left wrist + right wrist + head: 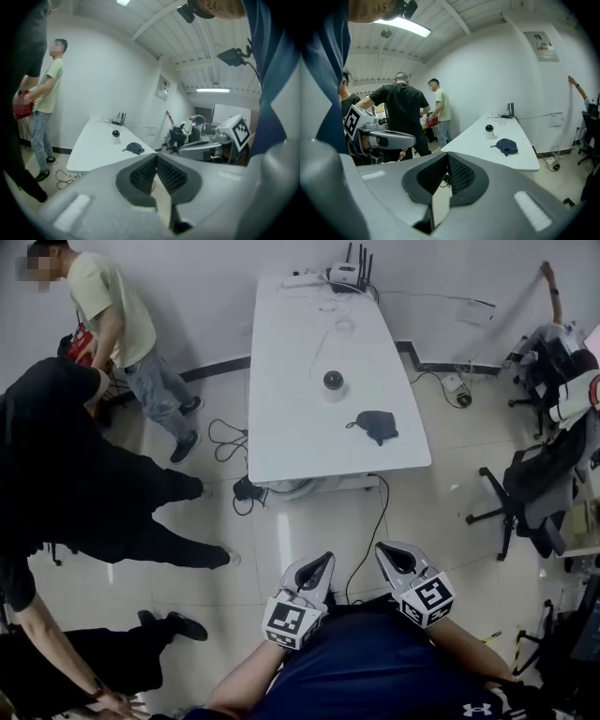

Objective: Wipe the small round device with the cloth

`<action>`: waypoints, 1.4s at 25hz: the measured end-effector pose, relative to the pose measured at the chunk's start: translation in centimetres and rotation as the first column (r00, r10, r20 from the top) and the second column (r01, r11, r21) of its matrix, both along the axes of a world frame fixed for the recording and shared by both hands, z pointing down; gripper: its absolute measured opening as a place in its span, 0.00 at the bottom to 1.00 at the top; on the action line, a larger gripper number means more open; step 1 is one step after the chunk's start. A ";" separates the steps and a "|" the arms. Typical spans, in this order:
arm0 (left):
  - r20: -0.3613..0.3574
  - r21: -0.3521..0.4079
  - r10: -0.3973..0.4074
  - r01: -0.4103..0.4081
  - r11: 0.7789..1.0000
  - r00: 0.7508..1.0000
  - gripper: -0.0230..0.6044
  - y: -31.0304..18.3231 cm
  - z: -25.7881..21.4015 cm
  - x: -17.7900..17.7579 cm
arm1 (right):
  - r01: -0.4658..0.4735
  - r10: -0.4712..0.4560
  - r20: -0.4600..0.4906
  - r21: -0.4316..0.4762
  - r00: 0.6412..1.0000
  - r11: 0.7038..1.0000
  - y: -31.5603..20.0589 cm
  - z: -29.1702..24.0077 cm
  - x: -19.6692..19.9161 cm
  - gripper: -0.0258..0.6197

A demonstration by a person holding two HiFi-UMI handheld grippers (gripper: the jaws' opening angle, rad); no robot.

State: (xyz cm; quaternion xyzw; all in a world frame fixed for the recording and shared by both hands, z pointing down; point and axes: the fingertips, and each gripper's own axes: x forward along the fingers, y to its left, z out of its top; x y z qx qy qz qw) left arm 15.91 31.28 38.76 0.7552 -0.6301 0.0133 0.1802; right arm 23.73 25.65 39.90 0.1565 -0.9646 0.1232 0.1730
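Observation:
The small round device (333, 382), white with a black dome top, stands mid-way along the white table (291, 427); it also shows in the left gripper view as the device (115, 135) and in the right gripper view as the device (489, 130). A dark blue cloth (377, 424) lies bunched near the table's front right corner, the cloth (134, 148) (506, 145) in both gripper views. My left gripper (325, 562) and right gripper (383, 550) hang over the floor well short of the table, side by side. Both are shut and hold nothing.
A router (349, 276) and loose cables lie at the table's far end. Cables (228, 442) trail on the floor left of the table. Three people (112, 320) stand or crouch at the left. Office chairs (539, 488) stand at the right.

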 end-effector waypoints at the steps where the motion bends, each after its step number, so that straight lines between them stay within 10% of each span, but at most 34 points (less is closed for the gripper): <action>1: -0.009 0.000 0.013 -0.013 1.000 1.000 0.04 -0.6 0.2 -0.9 | -0.014 0.014 -0.003 0.007 1.000 1.000 -0.4 -0.2 -0.9 0.06; 21: 0.053 -0.035 0.011 -0.009 0.999 0.999 0.04 -16.2 1.5 -9.2 | -0.102 0.103 -0.044 0.032 0.994 0.994 -17.8 3.1 -7.7 0.06; 30: 0.116 -0.119 -0.035 0.049 0.992 0.993 0.11 -26.4 2.6 -11.5 | 0.093 -0.078 -0.140 0.106 0.987 0.990 -29.3 6.1 -9.8 0.17; 35: 0.093 -0.177 -0.016 0.033 0.984 0.996 0.13 -29.5 4.2 -12.4 | 0.494 -0.453 -0.274 0.105 0.848 0.863 -32.2 10.6 -10.6 0.30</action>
